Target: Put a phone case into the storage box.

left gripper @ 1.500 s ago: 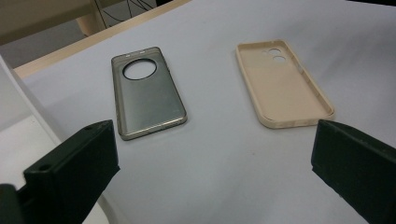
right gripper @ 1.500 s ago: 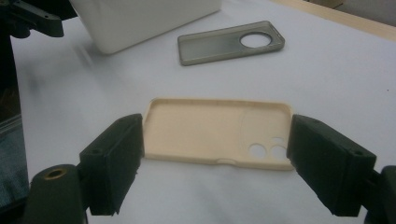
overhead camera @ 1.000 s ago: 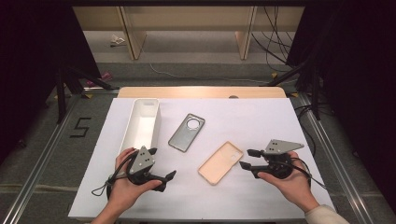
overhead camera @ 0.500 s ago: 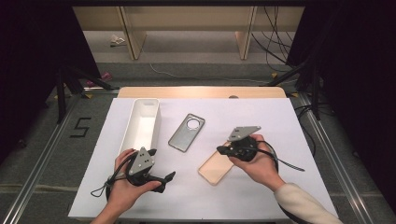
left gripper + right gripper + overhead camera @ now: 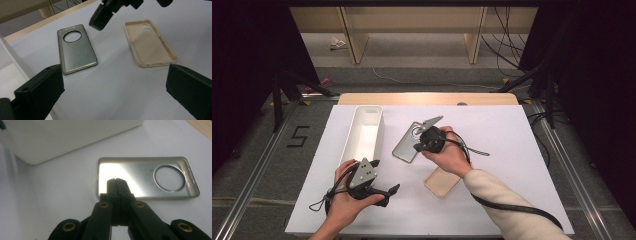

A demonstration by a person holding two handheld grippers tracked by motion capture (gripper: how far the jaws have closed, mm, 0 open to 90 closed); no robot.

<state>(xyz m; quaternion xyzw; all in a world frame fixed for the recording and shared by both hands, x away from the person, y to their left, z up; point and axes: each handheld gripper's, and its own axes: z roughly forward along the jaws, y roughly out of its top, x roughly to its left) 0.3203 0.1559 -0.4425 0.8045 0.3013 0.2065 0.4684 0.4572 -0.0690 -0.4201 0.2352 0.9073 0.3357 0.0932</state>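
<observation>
A grey phone case (image 5: 403, 149) with a round camera hole lies open side up near the middle of the white table top; it also shows in the left gripper view (image 5: 76, 51) and the right gripper view (image 5: 150, 176). My right gripper (image 5: 417, 146) hovers over it, jaws shut with nothing between them, and the tips (image 5: 116, 182) sit above the case's plain end. A beige phone case (image 5: 442, 183) lies nearer the person, partly under the right forearm. My left gripper (image 5: 389, 195) rests at the front left, jaws wide open (image 5: 115, 95) and empty, pointing at both cases.
A long white tray (image 5: 362, 131) stands left of the grey case, and its wall is close in the right gripper view (image 5: 70, 137). The right gripper's cable (image 5: 474, 150) trails across the table. A wooden board edge (image 5: 427, 98) lies at the table's far side.
My right gripper has travelled from the table's right side leftward, past the beige case, to above the grey case. The left gripper has stayed where it was.
</observation>
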